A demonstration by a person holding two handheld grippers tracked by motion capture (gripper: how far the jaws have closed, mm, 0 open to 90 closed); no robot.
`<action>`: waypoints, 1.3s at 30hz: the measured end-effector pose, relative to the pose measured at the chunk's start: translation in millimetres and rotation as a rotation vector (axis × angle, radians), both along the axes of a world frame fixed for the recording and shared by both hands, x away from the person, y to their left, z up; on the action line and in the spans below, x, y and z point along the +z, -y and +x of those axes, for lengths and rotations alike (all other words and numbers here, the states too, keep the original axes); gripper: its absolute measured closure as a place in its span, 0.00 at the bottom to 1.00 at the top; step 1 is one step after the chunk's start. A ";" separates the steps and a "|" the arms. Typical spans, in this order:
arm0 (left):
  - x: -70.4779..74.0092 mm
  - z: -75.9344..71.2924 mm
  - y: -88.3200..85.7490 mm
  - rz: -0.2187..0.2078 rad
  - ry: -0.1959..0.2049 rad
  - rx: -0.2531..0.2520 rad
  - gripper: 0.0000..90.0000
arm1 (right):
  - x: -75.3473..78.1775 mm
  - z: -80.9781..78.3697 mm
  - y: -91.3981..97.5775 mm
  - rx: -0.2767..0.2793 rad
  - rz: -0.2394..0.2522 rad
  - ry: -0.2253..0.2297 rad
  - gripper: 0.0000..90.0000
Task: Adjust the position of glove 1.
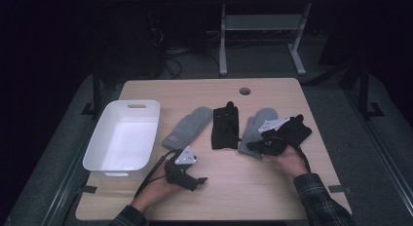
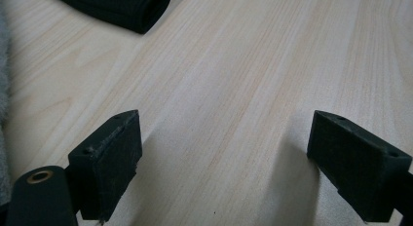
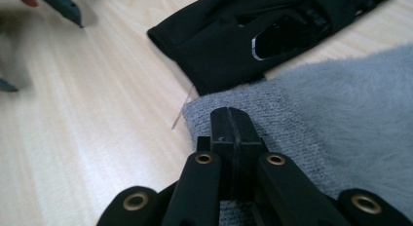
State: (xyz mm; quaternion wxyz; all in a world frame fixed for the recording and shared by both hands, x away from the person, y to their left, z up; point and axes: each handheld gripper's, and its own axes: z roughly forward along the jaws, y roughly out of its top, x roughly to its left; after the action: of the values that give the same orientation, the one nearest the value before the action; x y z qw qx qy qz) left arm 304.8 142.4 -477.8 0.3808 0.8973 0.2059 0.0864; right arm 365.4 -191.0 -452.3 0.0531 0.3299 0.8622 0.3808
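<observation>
The grey mitten [image 3: 341,123] lies flat on the wooden table [image 1: 234,187], right of centre, its ribbed cuff toward the person. It looks light, soft and fuzzy, so it will sag and fold when lifted; the knit cuff [image 3: 253,109] seems the firmest place to pinch. The right gripper [image 3: 230,126] rests over that cuff with its jaws pressed together, whether on fabric I cannot tell. A black glove [image 3: 253,36] lies just beside it. The left gripper [image 2: 224,158] hovers wide over bare wood near the white tub [image 1: 122,138].

Dim lab: desk frame [image 1: 263,26], cables [image 1: 170,60]
</observation>
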 end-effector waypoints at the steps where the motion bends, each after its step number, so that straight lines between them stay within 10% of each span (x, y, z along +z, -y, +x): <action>1: 0.0 0.0 0.0 0.000 0.000 0.000 0.13 | 0.2 -2.0 -0.2 0.004 0.000 -0.002 1.00; 39: -0.1 0.0 -0.1 -0.002 0.001 -0.001 0.13 | 2.9 -90.3 -17.6 0.186 0.019 -0.020 1.00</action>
State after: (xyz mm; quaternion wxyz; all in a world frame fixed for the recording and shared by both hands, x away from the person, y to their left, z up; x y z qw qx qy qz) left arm 304.7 142.5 -477.9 0.3817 0.8970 0.2056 0.0864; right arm 275.1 -173.3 -449.3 0.0059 0.2528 0.8858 0.3890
